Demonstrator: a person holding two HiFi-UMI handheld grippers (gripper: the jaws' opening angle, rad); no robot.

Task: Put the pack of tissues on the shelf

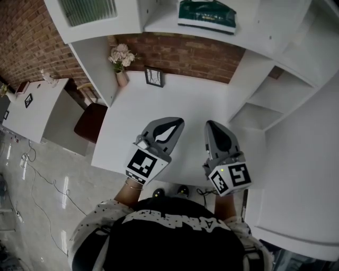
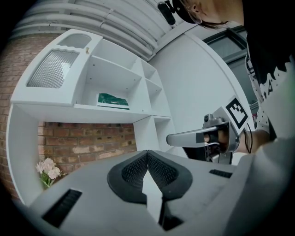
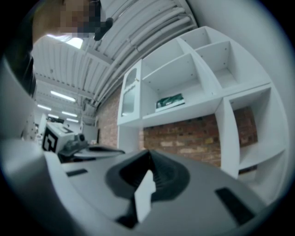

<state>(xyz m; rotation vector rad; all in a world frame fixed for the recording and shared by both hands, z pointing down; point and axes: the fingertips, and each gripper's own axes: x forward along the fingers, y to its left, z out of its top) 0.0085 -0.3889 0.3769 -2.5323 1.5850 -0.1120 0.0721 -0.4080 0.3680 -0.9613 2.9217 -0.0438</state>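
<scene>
We hold the left gripper [image 1: 170, 127] and the right gripper [image 1: 214, 129] side by side over the white desk [image 1: 175, 100], each with its jaws pressed together on nothing. Beyond their tips, past the small picture frame [image 1: 153, 77], the green pack of tissues [image 1: 206, 16] lies flat on the shelf [image 1: 164, 24] ahead and above. Its long axis runs across our reach, a little nearer the right gripper; we judge the task done.

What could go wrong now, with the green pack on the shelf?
The pack of tissues lies near the shelf edge; a knock might drop it. The flower vase and picture frame stand on the desk ahead of the shut left gripper and right gripper; a sweep might topple them.
</scene>
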